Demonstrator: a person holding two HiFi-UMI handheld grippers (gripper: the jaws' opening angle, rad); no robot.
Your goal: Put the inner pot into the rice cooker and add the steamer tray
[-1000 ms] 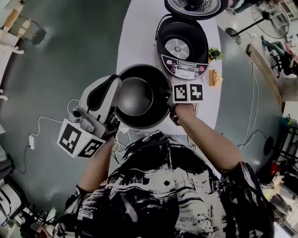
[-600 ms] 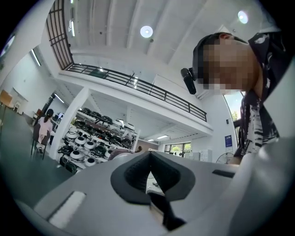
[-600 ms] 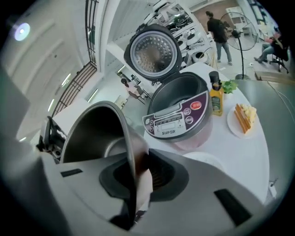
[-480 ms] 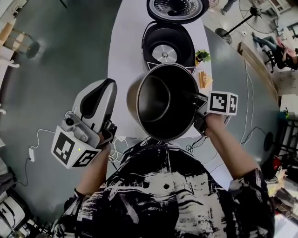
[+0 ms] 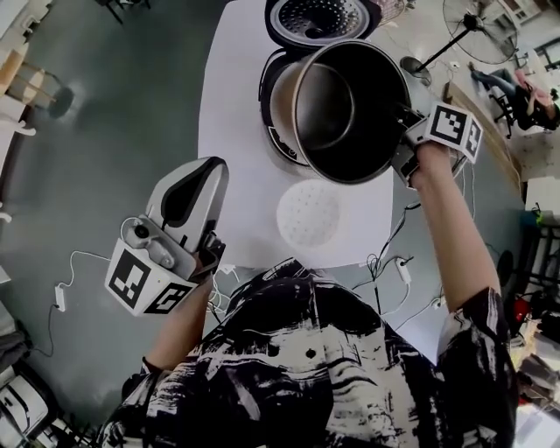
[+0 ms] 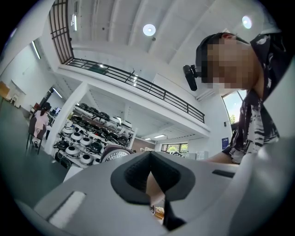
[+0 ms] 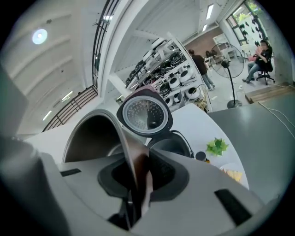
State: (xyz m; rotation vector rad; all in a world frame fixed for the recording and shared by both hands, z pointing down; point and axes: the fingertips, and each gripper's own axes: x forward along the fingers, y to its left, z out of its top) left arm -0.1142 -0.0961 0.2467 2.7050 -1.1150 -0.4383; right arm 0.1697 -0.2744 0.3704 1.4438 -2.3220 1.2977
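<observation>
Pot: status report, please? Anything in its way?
Right gripper clamps pot rim, jaws just eased open slightly, rim between them. Left gripper shut, empty. Pot aloft, tilted, by open cooker, not in. Tray on table, clear.

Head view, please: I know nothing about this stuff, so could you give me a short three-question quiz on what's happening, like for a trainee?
1. True or false: the inner pot sits inside the rice cooker.
2. Where does the steamer tray lie? A) on the table B) in the pot C) in the cooker
3. Is the cooker's lid open or closed?
Key: 1. False: the right tool holds it by the rim above the cooker; its jaws have just been opening slightly, the rim between them. 2. A. 3. Open.
</observation>
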